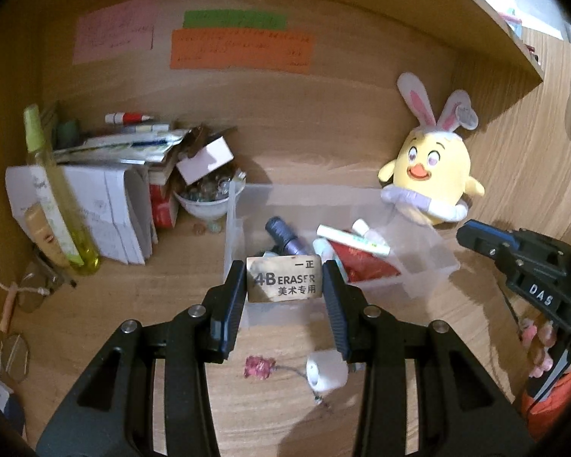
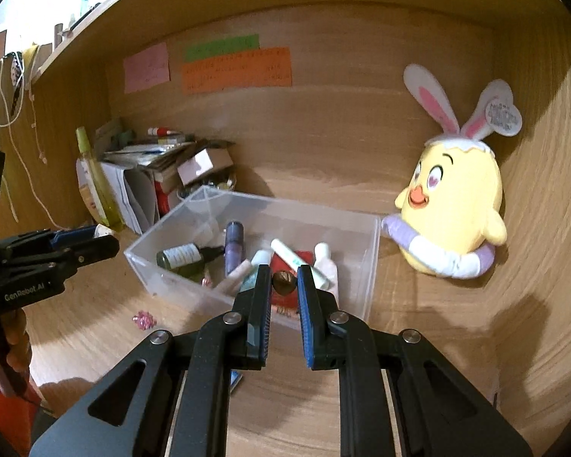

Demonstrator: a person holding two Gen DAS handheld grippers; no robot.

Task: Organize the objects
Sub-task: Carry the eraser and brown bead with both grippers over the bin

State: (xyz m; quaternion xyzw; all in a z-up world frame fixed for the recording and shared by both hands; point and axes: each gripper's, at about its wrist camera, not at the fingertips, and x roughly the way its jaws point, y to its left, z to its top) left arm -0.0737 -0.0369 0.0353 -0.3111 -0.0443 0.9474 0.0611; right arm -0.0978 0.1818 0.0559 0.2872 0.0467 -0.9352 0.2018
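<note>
While the eraser (image 1: 284, 278) is clamped by the left gripper (image 1: 284, 280), a small brown object (image 2: 283, 282) is pinched in the right gripper (image 2: 283, 281) above the clear bin (image 2: 365, 266).

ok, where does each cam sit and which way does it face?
Left wrist: on the left gripper, angled down at the clear box; its fingers clamp an eraser.
Right wrist: on the right gripper, facing the same box; its fingers pinch a small round thing.
Shared: box, plush chick, and each shows the other gripper.
</note>
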